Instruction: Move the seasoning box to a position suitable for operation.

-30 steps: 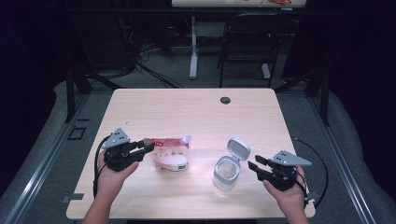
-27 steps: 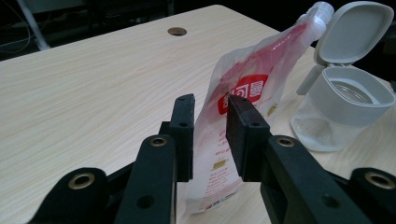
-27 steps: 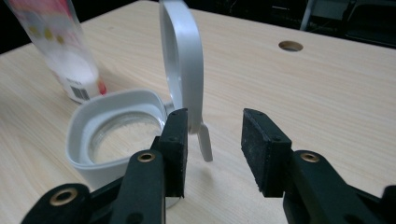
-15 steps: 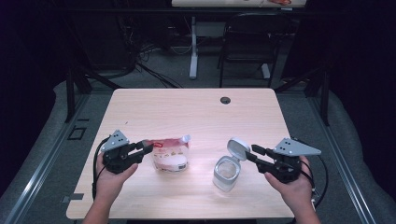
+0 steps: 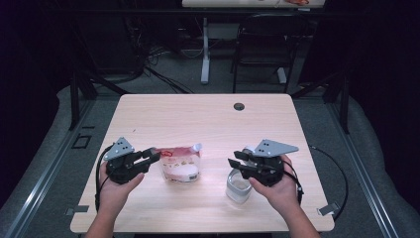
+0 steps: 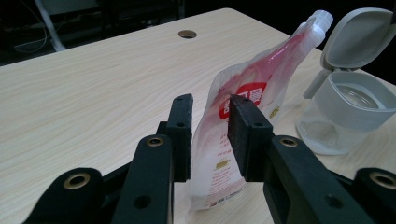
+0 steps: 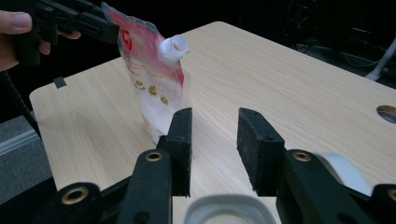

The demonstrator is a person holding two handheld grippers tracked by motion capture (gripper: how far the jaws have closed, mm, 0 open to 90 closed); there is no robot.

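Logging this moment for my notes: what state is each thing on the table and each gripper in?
Pouch: upright, spout uncapped, its edge between the left jaws.
Jar: upright, hinged lid flipped open.
Left gripper: jaws around the pouch's edge; whether they press it is unclear.
Right gripper: jaws apart, nothing between them, just been closing, above the jar.

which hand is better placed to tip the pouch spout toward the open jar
Left. The left gripper has its jaws either side of the pouch, whose spout leans toward the jar. The right gripper hangs above the jar, nothing between its jaws.
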